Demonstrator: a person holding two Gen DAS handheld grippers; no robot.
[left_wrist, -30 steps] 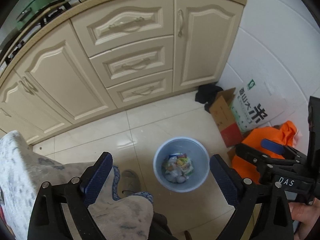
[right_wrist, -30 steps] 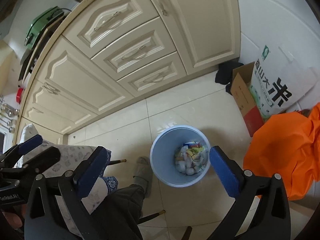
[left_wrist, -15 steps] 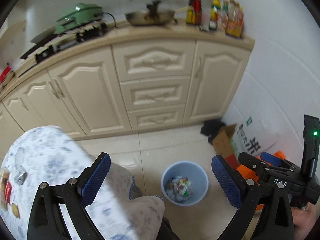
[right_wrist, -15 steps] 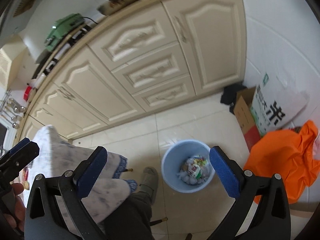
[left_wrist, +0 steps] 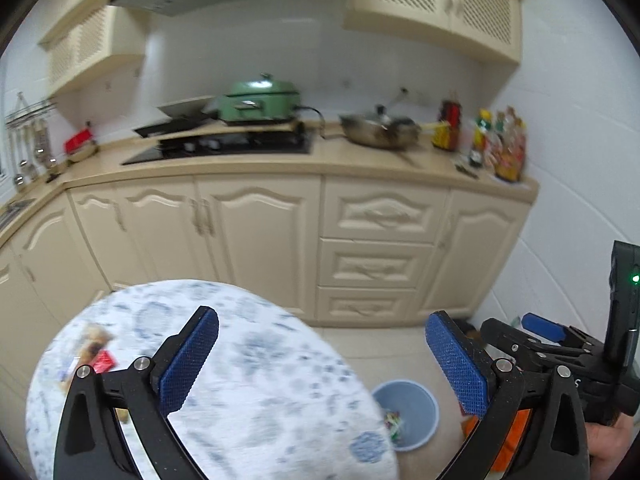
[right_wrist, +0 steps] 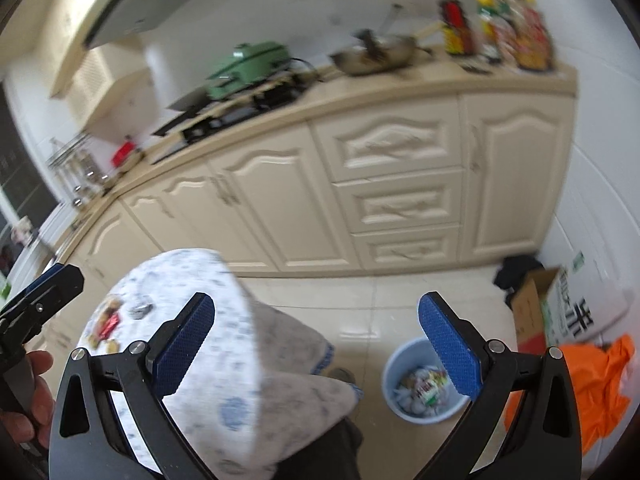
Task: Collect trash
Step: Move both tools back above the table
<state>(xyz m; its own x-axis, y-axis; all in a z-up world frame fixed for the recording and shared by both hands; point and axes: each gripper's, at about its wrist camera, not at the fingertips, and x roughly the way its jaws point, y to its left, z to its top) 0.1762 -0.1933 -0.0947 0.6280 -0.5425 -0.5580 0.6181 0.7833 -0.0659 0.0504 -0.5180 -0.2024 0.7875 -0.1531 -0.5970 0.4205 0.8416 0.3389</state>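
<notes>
Both tongs released, empty: left tongs [left_wrist: 322, 356] just been opening, nothing between; right tongs [right_wrist: 316, 346] wide too. Wrappers [left_wrist: 94, 356] at 9 o'clock on tabletop [left_wrist: 256, 360]; bin [right_wrist: 420, 384] at 5 o'clock. Approach low, straddle one wrapper, pinch firmly.

both tongs are now rising and tilting up away from the blue bin [left_wrist: 404, 414], which a second ago filled the middle of each view and is now sitting small and low near the bottom edge. the round cloth-covered bench [left_wrist: 224, 380] with its scattered wrappers [right_wrist: 108, 326] is coming into view under them. the left tongs [left_wrist: 324, 364] have just been opening wider, with nothing between the jaws.
</notes>
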